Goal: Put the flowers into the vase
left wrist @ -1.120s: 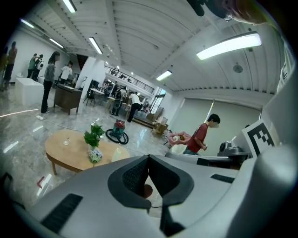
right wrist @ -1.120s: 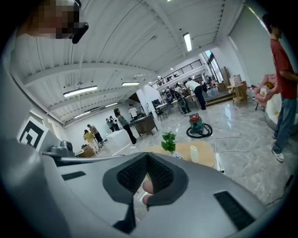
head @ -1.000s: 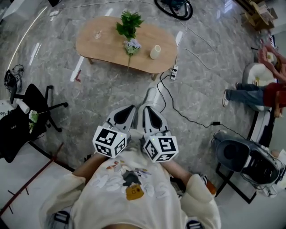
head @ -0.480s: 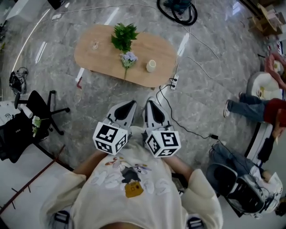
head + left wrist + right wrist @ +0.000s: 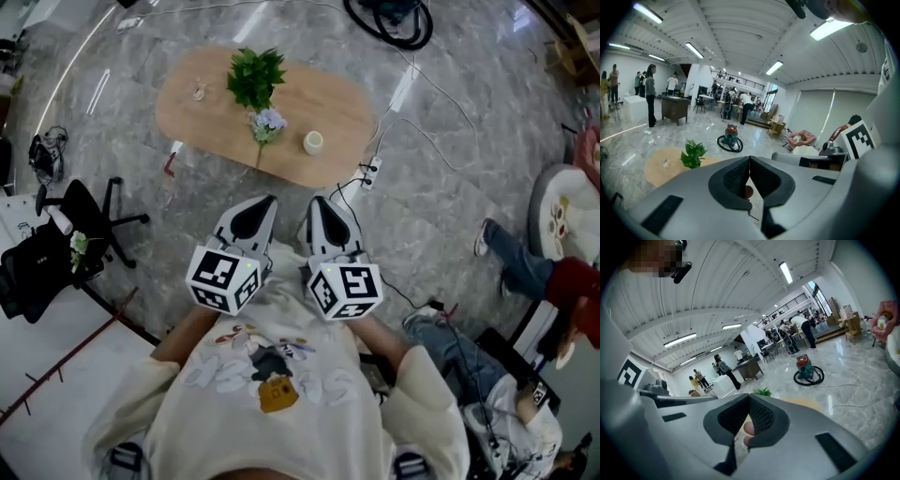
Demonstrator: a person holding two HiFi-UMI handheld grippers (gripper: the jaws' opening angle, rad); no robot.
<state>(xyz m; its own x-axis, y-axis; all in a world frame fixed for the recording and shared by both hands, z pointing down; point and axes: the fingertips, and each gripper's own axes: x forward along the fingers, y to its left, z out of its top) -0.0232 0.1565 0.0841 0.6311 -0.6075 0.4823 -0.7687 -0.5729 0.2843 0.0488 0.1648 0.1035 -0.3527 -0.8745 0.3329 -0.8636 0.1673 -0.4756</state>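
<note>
Not yet started: flowers [image 5: 266, 123] lying on the worktop [image 5: 352, 98] near the vase [image 5: 313, 142], left tongs [image 5: 269, 200] and right tongs [image 5: 316, 200] both pressed together, empty, well short of them.

Table [image 5: 347, 98] stands on the floor ahead. On it: flowers [image 5: 267, 122] near mid-table, vase [image 5: 313, 142] to their right, apart. Office chair [image 5: 89, 220] lies left of the table, nearer. Left gripper [image 5: 268, 199] and right gripper [image 5: 317, 199] sit side by side, short of the table.

Matt wooden table [image 5: 337, 103], glossy marble floor [image 5: 450, 206]
</note>
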